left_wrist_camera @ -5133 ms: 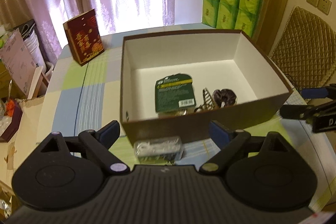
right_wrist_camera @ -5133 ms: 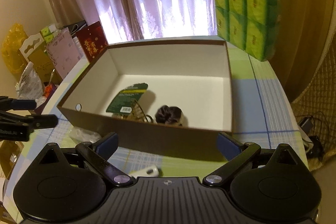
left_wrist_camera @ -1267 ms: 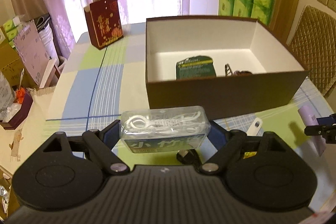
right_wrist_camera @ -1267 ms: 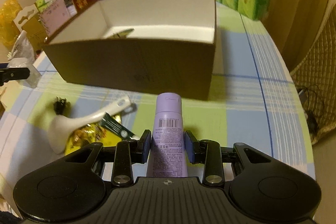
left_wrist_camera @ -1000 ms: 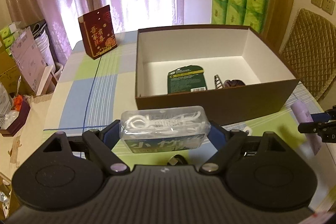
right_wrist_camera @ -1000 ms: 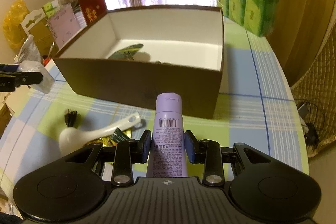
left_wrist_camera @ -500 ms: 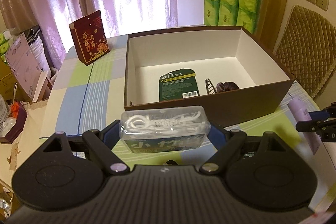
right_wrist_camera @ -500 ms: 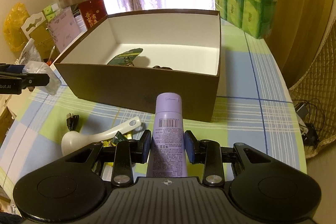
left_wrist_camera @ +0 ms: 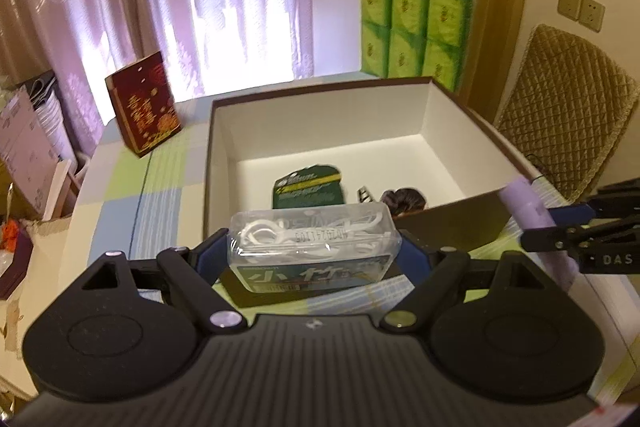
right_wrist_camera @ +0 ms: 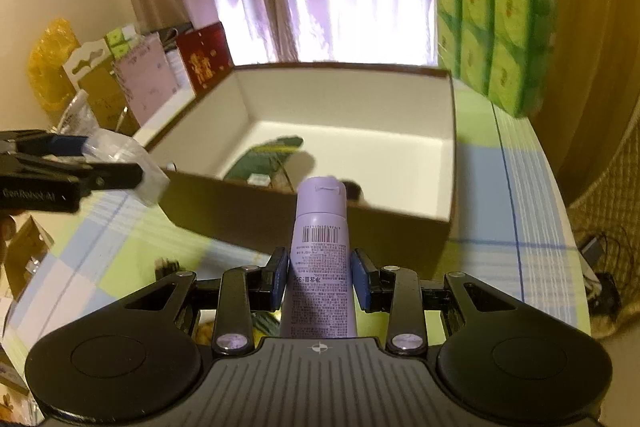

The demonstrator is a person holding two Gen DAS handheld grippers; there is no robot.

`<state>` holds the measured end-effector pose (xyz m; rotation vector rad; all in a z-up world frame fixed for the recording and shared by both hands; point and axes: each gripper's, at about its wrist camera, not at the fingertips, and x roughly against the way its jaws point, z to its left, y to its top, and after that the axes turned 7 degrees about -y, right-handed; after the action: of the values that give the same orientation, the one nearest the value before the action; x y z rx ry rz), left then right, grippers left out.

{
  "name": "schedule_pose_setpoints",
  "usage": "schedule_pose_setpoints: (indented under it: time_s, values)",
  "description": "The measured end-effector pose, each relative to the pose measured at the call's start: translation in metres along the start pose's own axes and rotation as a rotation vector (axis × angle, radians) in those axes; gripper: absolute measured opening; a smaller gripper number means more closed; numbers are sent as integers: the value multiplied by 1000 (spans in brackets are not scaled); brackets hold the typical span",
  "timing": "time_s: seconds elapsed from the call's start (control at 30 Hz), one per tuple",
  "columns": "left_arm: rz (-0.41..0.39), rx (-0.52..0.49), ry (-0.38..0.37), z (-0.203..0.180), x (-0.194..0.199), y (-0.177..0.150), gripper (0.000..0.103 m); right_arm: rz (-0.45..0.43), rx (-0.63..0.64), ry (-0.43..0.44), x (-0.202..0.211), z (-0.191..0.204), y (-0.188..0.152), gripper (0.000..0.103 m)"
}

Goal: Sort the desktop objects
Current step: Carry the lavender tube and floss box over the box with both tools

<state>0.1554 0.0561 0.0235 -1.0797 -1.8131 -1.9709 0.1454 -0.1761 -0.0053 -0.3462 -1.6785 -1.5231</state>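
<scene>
Clamping a clear floss-pick case (left_wrist_camera: pixel 314 247) crosswise, the left gripper (left_wrist_camera: pixel 314 255) is hanging before the brown box (left_wrist_camera: pixel 460 223). The right gripper (right_wrist_camera: pixel 320 279) is squeezing a lilac tube (right_wrist_camera: pixel 320 267) above the checked desk (right_wrist_camera: pixel 516 211), the box's near wall just beyond.

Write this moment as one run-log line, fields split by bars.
left tongs: shut on floss box | right tongs: shut on tube | both near box front wall | not yet dropped
</scene>
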Motion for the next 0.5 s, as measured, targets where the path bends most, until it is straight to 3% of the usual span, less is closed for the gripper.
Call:
schedule_pose_setpoints:
  time_s: [0.5]
  values:
    - [-62,-66,-135,-11,-49,71,84,-77,15,3,-33,-13,75,31]
